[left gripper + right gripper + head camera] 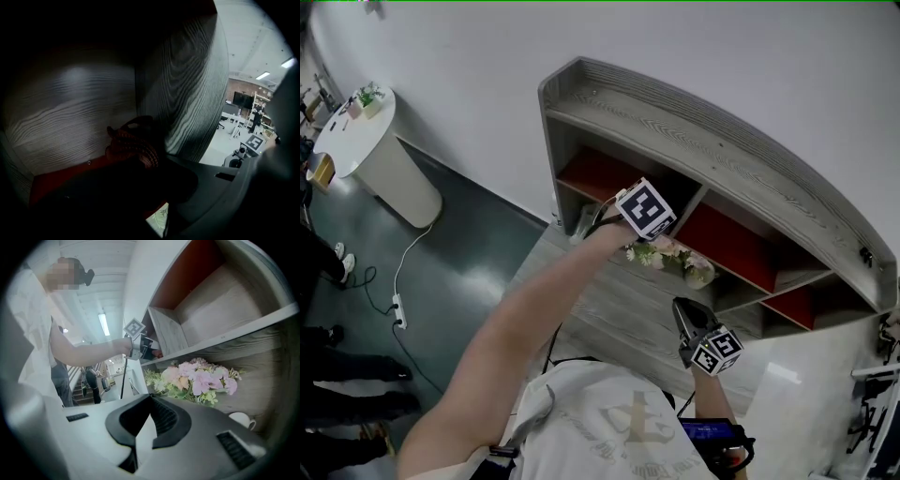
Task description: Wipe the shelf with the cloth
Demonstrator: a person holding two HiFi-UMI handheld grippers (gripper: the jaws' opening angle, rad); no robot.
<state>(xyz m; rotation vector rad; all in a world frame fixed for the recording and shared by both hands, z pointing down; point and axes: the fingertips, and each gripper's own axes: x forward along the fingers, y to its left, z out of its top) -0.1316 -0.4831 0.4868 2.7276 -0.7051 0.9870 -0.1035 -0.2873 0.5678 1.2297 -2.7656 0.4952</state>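
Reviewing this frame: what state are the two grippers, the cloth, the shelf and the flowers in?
left gripper, shut on the cloth, inside the shelf's leftmost compartment
cloth, bunched up in the jaws, at the compartment's inner corner
right gripper, shut, empty, held in front of the shelf
shelf, open-fronted
flowers, resting on the ledge below the compartments, untouched
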